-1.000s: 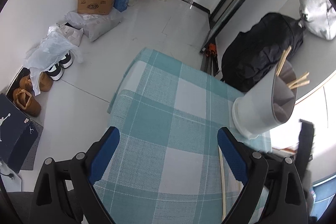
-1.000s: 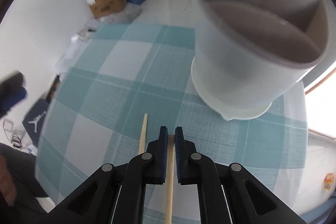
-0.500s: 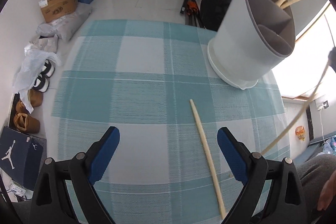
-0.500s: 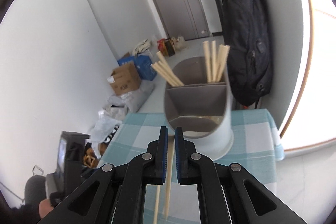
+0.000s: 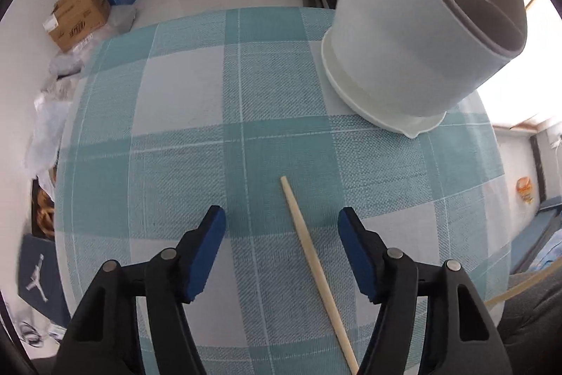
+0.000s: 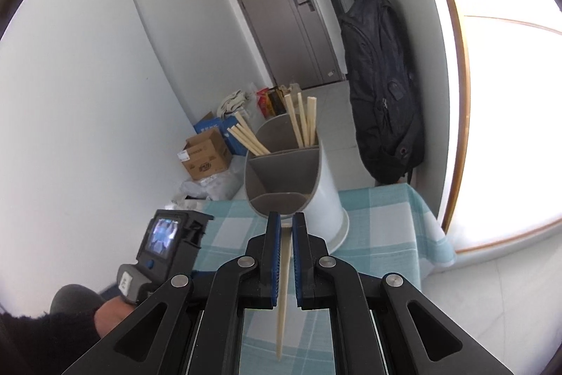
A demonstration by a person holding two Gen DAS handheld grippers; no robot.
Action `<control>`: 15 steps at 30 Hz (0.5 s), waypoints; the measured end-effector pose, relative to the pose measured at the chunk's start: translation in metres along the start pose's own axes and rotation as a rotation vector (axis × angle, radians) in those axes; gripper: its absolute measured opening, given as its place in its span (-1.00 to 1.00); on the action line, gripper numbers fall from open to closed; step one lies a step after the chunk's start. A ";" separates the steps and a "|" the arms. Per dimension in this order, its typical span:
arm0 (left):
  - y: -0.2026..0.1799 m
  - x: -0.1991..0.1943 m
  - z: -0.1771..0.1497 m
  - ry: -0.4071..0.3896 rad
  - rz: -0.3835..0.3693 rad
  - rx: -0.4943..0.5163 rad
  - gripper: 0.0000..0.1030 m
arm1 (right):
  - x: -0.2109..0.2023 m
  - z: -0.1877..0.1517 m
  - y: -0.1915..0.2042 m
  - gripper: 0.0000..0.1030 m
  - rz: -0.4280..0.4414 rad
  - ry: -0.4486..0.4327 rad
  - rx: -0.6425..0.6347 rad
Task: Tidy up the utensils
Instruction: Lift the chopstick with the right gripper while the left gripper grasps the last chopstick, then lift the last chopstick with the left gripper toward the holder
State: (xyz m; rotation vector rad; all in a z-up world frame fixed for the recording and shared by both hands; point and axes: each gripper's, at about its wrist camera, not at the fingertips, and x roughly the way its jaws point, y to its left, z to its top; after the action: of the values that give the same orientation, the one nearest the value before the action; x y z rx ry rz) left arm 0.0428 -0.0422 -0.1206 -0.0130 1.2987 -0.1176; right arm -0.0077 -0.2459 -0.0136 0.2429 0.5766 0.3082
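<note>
I see a pale wooden chopstick [image 5: 318, 273] lying flat on the teal-and-white checked tablecloth [image 5: 182, 136], thick blunt end pointing away from me, tapering toward the bottom of the left wrist view. A second chopstick [image 6: 283, 290] of the same wood hangs nearly upright in my right gripper [image 6: 286, 234], its thin end hanging below the fingers, above the cloth.

The holder [image 6: 309, 195] is a white tub with grey inner dividers, standing on a white saucer-like base at the far right part of the table. More chopsticks [image 6: 302, 122] already stand in its back compartments; the nearest compartments look empty. Nothing lies between the loose chopstick and the holder (just bare cloth). Beyond the table I can make out a cardboard box [image 5: 79, 13], a black backpack [image 6: 383, 86] hanging by the wall, and a grey door [image 6: 281, 20].

My left gripper [image 5: 279, 224] points steeply down at the cloth. Its jaws are closing, with the lying chopstick between them but touching neither blue pad. My right gripper is clamped tight on its chopstick, aimed toward the holder. In the right wrist view the left hand [image 6: 109, 315] grips its handle at lower left.
</note>
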 end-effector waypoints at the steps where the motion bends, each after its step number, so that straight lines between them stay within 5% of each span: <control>1: -0.002 0.001 0.001 0.004 0.015 0.004 0.15 | -0.002 0.000 -0.002 -0.89 0.002 -0.003 0.005; 3: -0.004 0.000 0.001 0.014 0.037 0.016 0.01 | -0.004 0.000 -0.005 -0.89 0.005 -0.013 0.010; 5: -0.008 -0.002 0.003 0.023 0.041 0.017 -0.43 | -0.007 0.001 -0.007 -0.89 0.007 -0.021 0.015; 8: -0.016 -0.001 0.004 0.035 0.028 0.035 -0.84 | -0.010 0.000 -0.009 -0.89 0.015 -0.024 0.023; 15: -0.020 0.000 0.004 -0.006 0.000 -0.003 -0.98 | -0.014 -0.001 -0.016 -0.89 0.018 -0.027 0.047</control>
State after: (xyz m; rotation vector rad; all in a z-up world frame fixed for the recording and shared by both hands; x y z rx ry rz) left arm 0.0448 -0.0622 -0.1183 -0.0155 1.2932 -0.1152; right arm -0.0162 -0.2651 -0.0122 0.2972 0.5553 0.3083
